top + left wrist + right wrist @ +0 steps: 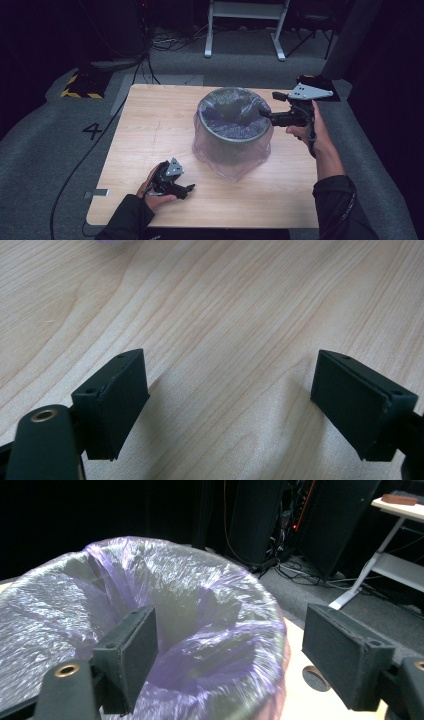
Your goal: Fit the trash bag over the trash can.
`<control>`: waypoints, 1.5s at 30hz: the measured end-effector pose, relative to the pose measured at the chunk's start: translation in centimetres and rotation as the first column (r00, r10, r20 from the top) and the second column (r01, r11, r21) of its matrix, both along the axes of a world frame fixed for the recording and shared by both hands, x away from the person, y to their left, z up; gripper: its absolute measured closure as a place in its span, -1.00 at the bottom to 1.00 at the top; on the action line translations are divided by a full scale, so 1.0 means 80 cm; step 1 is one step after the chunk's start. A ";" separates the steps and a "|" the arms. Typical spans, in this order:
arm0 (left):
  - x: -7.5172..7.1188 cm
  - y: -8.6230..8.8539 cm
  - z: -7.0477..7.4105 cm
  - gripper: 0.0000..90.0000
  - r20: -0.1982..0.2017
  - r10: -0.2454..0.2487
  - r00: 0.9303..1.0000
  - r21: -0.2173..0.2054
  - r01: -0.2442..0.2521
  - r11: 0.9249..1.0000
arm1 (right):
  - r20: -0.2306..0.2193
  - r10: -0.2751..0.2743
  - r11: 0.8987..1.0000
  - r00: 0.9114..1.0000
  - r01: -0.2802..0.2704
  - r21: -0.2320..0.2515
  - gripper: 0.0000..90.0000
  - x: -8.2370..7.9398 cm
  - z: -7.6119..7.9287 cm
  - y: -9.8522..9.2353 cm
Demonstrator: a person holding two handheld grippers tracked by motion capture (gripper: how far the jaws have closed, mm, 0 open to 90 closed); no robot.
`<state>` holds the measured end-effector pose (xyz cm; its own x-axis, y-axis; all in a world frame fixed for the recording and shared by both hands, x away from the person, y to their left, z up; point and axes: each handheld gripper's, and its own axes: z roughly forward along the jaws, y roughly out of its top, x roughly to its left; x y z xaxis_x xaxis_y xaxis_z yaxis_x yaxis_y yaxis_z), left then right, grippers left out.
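Note:
A round grey bin [232, 131] lined with a thin purple plastic bag [235, 160] stands on the wooden table [150, 130]; the bag hangs over the rim and down the outside. My right gripper [265, 114] hovers at the bin's right rim, pointing left, jaws open. In the right gripper view the bag [165, 620] lies just beyond the right gripper [230, 665], with nothing between the pads. My left gripper [187, 189] rests near the table's front edge, open. In the left gripper view the left gripper [230, 405] has bare wood between its jaws.
Grey carpet surrounds the table. A white table frame [245, 25] stands at the back. A black-and-yellow striped block [80, 86] lies at the back left, and cables [75, 170] run along the left side. A small metal tab [97, 193] sticks out at the table's front-left edge.

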<state>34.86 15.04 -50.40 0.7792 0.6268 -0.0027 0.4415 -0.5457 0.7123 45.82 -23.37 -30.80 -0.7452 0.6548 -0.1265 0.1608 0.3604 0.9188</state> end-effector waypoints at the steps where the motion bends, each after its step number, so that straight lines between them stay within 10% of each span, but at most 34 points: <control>1: 0.000 0.000 0.000 -0.67 0.000 0.000 1.000 0.001 0.000 1.000 | -0.005 0.003 1.000 1.000 -0.003 0.003 -0.51 0.001 -0.001 0.003; 18: 0.000 0.000 0.000 -0.67 0.000 0.000 1.000 0.000 0.000 1.000 | -0.078 0.055 0.995 0.995 -0.061 -0.083 -0.51 0.018 -0.016 0.057; 45: 0.000 0.000 0.000 -0.67 0.000 0.000 1.000 0.000 0.000 1.000 | -0.151 0.077 0.975 0.985 -0.106 -0.198 -0.51 0.024 -0.031 0.079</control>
